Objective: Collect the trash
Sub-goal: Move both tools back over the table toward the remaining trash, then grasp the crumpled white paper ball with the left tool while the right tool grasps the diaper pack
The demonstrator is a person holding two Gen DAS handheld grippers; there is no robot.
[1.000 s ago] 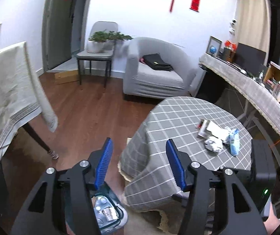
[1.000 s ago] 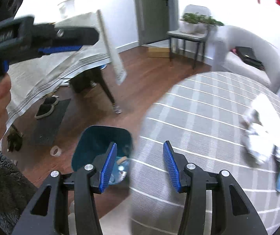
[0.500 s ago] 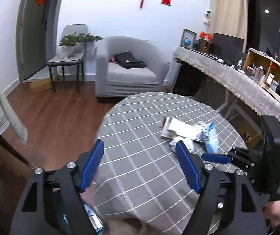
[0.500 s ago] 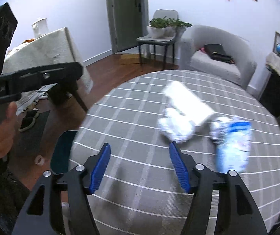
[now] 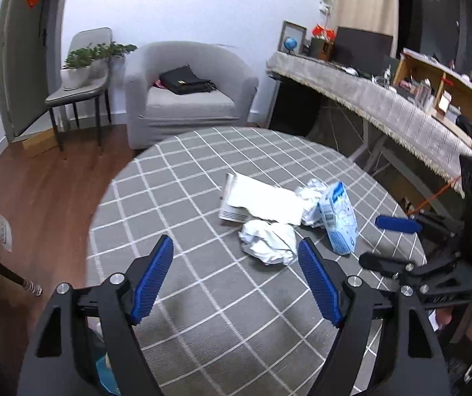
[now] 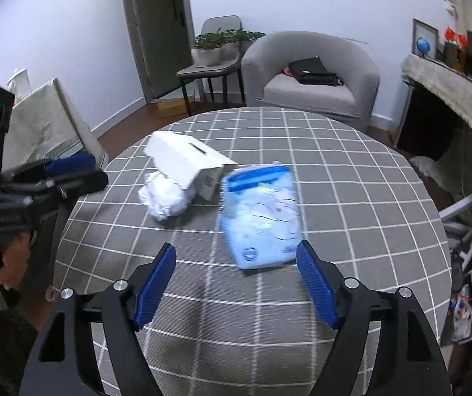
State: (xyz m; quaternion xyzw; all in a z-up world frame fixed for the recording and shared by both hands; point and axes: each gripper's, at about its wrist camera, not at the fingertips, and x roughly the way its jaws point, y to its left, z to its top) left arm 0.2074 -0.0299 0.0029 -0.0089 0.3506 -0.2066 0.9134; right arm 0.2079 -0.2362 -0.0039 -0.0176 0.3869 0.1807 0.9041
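Trash lies on a round table with a grey checked cloth: a crumpled white paper ball, a white cardboard box, a second paper wad and a light-blue plastic packet. My left gripper is open and empty, just short of the paper ball. My right gripper is open and empty, just short of the blue packet. Each gripper shows in the other's view, the right one and the left one.
A teal trash bin sits on the floor below the table's near left edge. A grey armchair with a black bag, a chair with a plant, a cloth-covered table at left and a long sideboard at right surround the table.
Both grippers swung from the bin at the table's left edge up over the table and closer to the trash. Both stayed open and empty.
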